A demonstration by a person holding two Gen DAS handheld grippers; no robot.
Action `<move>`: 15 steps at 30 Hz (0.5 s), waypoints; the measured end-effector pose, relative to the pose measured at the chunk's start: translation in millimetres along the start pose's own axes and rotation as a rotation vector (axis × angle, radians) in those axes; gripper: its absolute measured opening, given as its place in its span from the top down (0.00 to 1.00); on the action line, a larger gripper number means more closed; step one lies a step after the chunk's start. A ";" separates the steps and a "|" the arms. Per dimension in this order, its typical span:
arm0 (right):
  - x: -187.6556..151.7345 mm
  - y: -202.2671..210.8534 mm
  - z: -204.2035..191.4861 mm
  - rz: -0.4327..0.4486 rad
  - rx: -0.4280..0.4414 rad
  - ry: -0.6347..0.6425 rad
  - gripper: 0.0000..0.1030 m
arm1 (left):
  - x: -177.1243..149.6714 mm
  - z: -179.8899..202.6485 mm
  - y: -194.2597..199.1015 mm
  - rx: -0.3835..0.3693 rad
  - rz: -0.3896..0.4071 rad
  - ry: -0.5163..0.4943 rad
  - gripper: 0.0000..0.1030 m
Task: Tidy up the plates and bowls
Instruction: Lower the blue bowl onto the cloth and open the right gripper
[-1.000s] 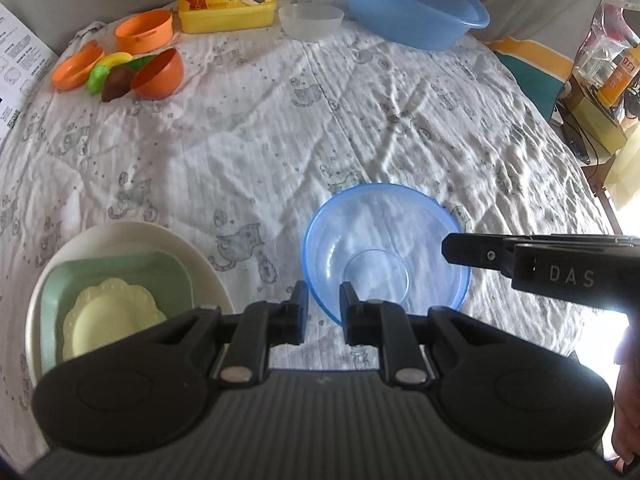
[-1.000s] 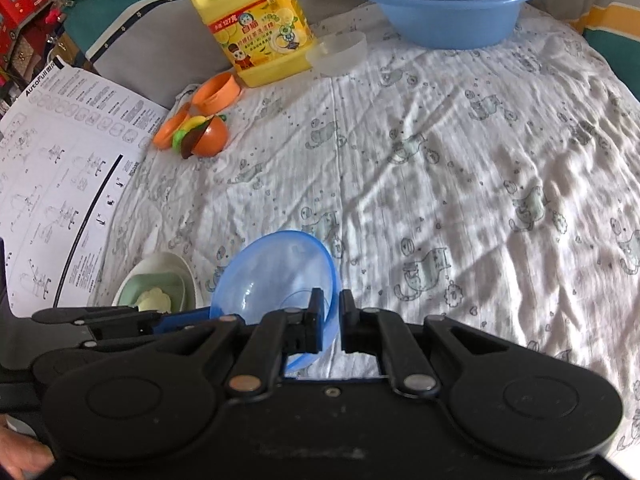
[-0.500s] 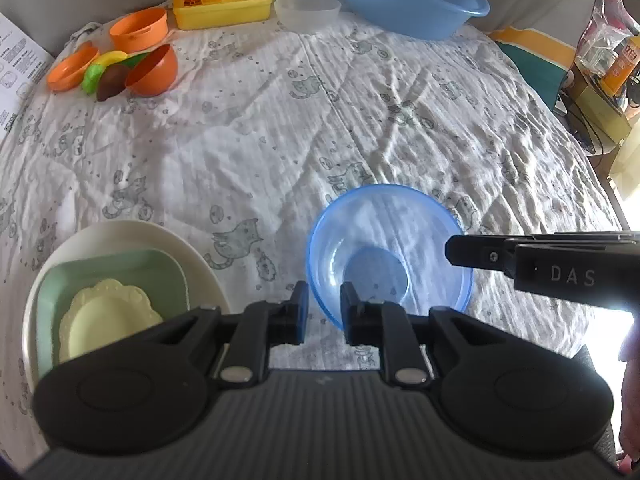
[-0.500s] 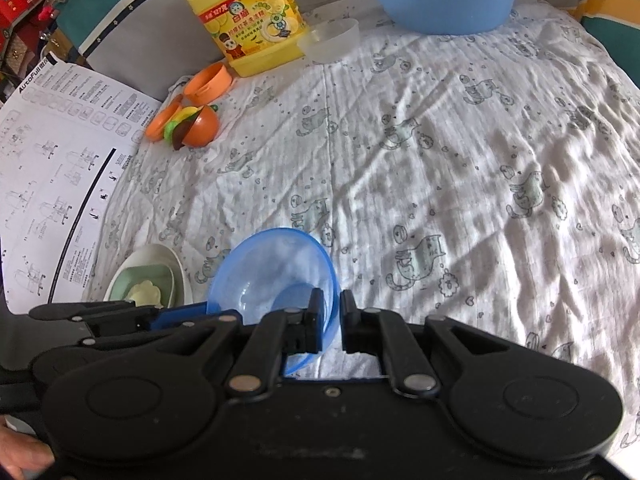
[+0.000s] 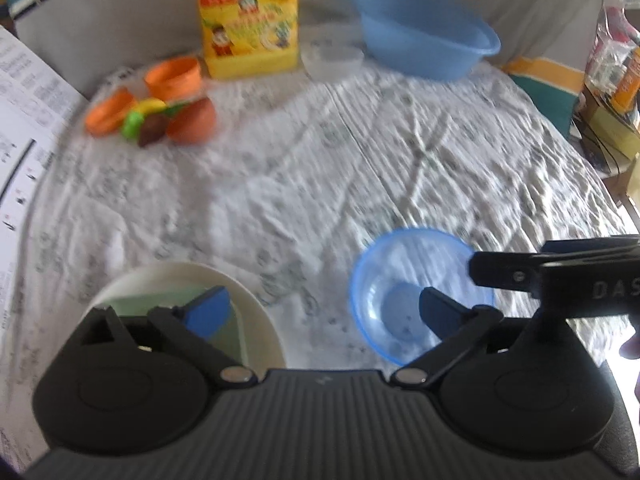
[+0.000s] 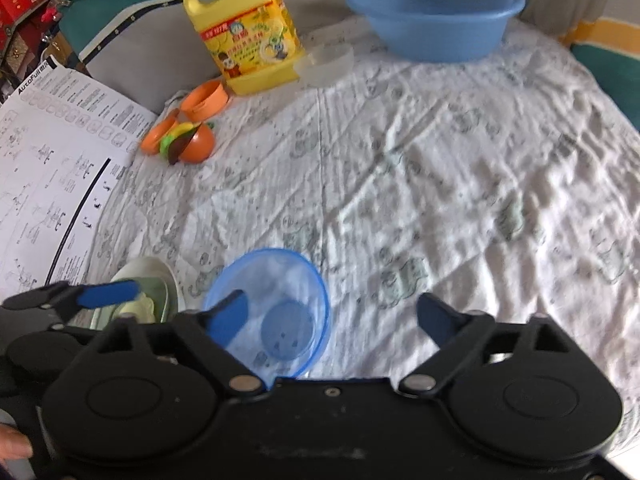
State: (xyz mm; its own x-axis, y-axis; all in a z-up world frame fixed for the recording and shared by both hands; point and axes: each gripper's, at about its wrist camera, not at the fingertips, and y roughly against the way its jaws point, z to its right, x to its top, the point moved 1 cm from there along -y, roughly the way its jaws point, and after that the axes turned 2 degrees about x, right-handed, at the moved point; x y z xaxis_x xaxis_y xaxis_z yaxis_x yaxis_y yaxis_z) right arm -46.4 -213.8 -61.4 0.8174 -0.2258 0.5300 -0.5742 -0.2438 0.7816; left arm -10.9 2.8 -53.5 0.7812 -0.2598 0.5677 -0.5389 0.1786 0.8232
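A clear blue bowl stands upright on the patterned cloth; it also shows in the right wrist view. A white plate holding a green dish sits to its left, and shows in the right wrist view. My left gripper is open and empty, one finger over the plate and one over the blue bowl. My right gripper is open and empty, its left finger over the blue bowl. The right gripper's finger also shows in the left wrist view.
At the back stand a yellow detergent jug, a big blue basin and a small clear bowl. Orange cups with toy food lie back left. A printed paper sheet lies at the left.
Both grippers have opened from shut. Both cameras have pulled back and tilted up, so the far objects sit lower in view.
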 end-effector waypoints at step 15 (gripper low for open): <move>4.3 5.9 -2.4 0.027 -0.020 0.023 0.00 | 5.3 -21.9 7.0 0.005 0.032 0.082 0.00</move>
State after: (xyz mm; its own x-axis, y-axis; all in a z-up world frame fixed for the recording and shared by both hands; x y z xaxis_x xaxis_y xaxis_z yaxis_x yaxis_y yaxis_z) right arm -46.1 -214.0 -53.8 0.8028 -0.2106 0.5578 -0.5948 -0.2192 0.7734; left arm -3.6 23.4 -44.7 0.7869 -0.1750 0.5918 -0.5653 0.1803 0.8049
